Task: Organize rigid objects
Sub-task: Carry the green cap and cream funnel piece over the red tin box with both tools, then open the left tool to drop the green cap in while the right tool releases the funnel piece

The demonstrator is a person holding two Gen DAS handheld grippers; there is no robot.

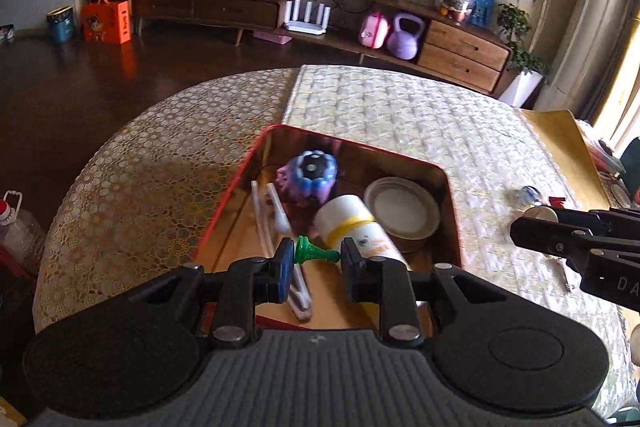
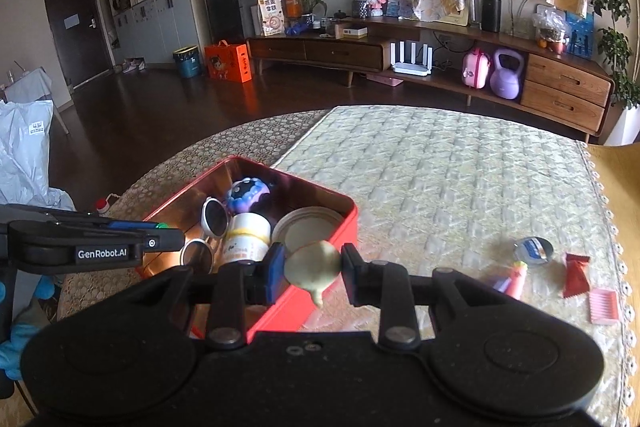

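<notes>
tools both carry loads toward the red tin: left tool pinches a green chess piece over it, right tool clamps a pale disc at its 5 o'clock corner, likely for dropping in.

"GenRobot.AI" stands in white on the black side of the left gripper, left of the right gripper's fingers.
</notes>
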